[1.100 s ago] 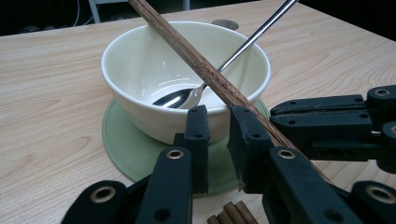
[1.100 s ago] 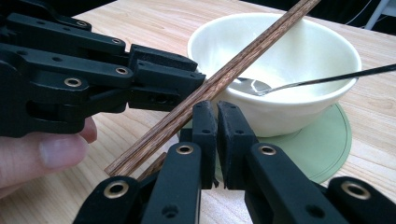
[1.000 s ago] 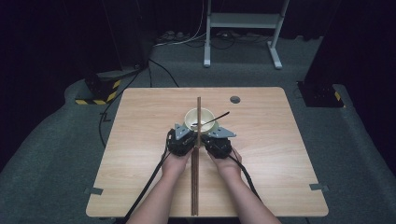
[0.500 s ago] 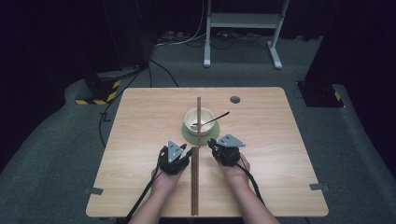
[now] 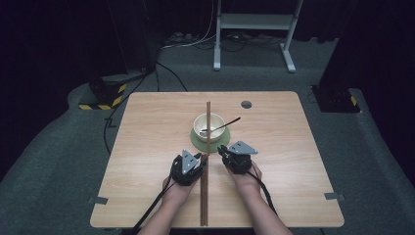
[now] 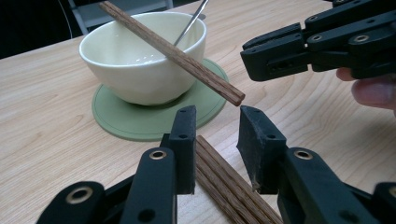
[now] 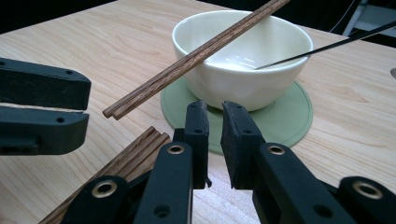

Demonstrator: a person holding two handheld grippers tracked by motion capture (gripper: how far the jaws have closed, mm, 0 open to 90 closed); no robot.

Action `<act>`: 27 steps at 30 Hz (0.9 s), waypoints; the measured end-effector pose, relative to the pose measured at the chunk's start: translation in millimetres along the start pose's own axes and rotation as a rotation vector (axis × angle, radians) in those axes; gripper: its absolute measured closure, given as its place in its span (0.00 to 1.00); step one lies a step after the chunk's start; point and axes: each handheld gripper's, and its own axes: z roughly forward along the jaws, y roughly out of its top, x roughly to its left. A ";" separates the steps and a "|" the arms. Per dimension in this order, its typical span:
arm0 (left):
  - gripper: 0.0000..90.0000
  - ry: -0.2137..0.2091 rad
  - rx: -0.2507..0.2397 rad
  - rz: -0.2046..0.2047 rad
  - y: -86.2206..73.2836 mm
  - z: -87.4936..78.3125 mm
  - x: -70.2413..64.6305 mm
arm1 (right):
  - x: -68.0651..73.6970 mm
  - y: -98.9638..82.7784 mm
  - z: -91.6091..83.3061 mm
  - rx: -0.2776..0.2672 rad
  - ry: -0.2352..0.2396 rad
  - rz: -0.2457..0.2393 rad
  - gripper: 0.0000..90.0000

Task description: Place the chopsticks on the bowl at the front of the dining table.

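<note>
Just at six o'clock of the bowl point(image 5: 209, 128), the left tool point(image 6: 215, 133) and right tool point(image 7: 214, 122) were held released, nothing being grasped.

We list one light wooden square-topped table point(image 5: 147, 161) with a small round dark hole point(image 5: 246, 104) near its far right corner and grey tape tabs point(image 5: 98, 199) at its near corners. Behind it on the grey carpet point(image 5: 49, 161) we record a white metal stand frame point(image 5: 254, 22), loose black cables point(image 5: 169, 73), a black block with yellow-and-black stripes point(image 5: 103, 95) at the left and a black box point(image 5: 333, 98) at the right.
</note>
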 end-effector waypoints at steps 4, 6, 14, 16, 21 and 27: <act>0.75 -0.005 0.001 0.002 -0.1 1.9 1.1 | 1.6 -0.1 0.7 -0.006 0.003 0.006 0.90; 0.75 -0.004 0.005 -0.005 -0.4 2.9 1.1 | 1.5 0.0 0.7 -0.006 0.005 0.005 0.90; 0.75 -0.007 0.002 -0.007 0.1 4.3 -1.4 | 0.7 0.1 0.3 -0.002 0.010 0.016 0.90; 0.75 -0.009 0.004 -0.003 0.1 4.9 -0.8 | 0.9 0.2 0.0 -0.002 0.011 0.022 0.90; 0.76 -0.010 0.003 -0.010 0.4 6.9 1.4 | 0.6 0.1 0.2 -0.005 0.008 0.020 0.90; 0.75 -0.030 -0.007 -0.006 -3.1 3.4 -2.6 | 0.4 0.1 -0.4 -0.011 0.009 0.016 0.90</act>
